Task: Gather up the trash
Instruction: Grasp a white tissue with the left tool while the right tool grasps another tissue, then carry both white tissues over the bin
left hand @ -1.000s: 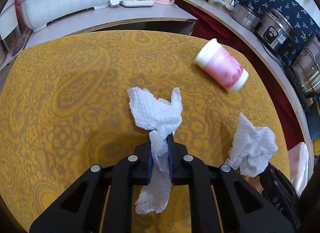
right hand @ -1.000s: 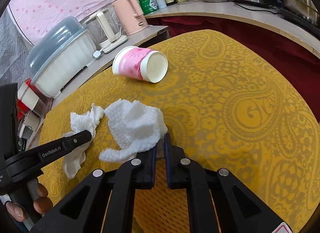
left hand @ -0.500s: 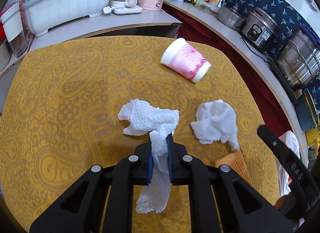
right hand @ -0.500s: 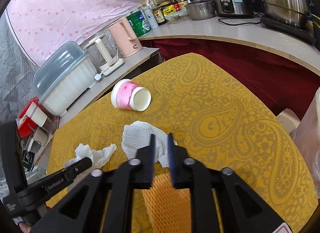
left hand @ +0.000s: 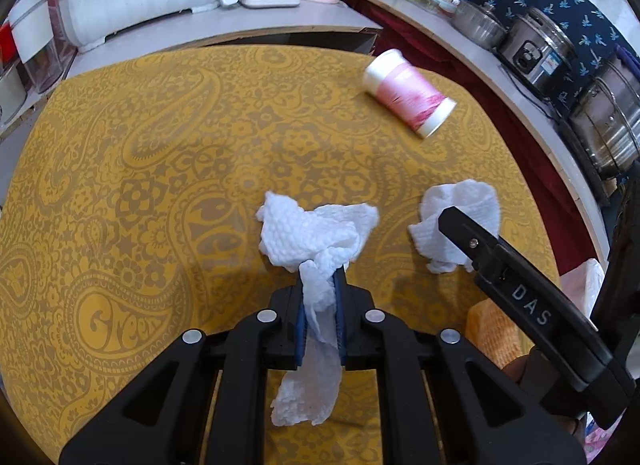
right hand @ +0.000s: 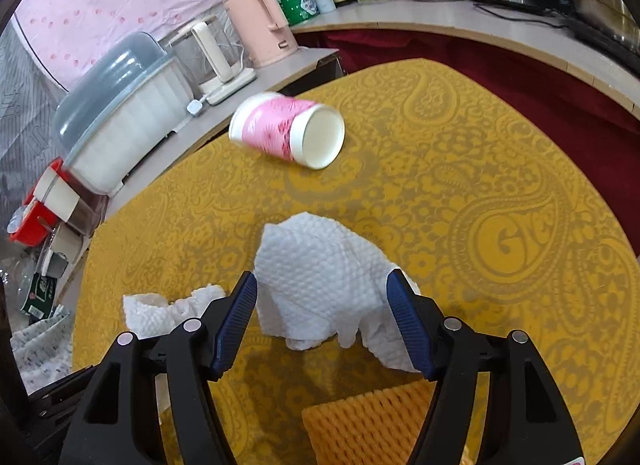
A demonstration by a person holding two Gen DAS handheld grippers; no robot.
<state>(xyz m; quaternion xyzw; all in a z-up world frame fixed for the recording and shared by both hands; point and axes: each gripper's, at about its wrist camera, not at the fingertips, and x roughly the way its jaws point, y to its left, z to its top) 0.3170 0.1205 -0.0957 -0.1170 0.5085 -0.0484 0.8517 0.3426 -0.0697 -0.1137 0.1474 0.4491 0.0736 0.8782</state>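
Since half a second ago the right gripper's jaws have gone from nearly shut to wide apart, and the pink paper cup has swung from upper centre toward the upper right of the left wrist view. In that view the left gripper (left hand: 320, 297) stays clamped on a crumpled white tissue (left hand: 314, 235), its tail hanging down between the jaws at lower centre; the cup (left hand: 408, 93) lies on its side on the yellow table (left hand: 140, 185). In the right wrist view the right gripper (right hand: 322, 319) straddles the second tissue (right hand: 324, 277), which sits at frame centre, just ahead of and partly between the spread jaws, its longer side running across the gap; closing there looks like the next move. Below it lies an orange foam net (right hand: 368, 425).
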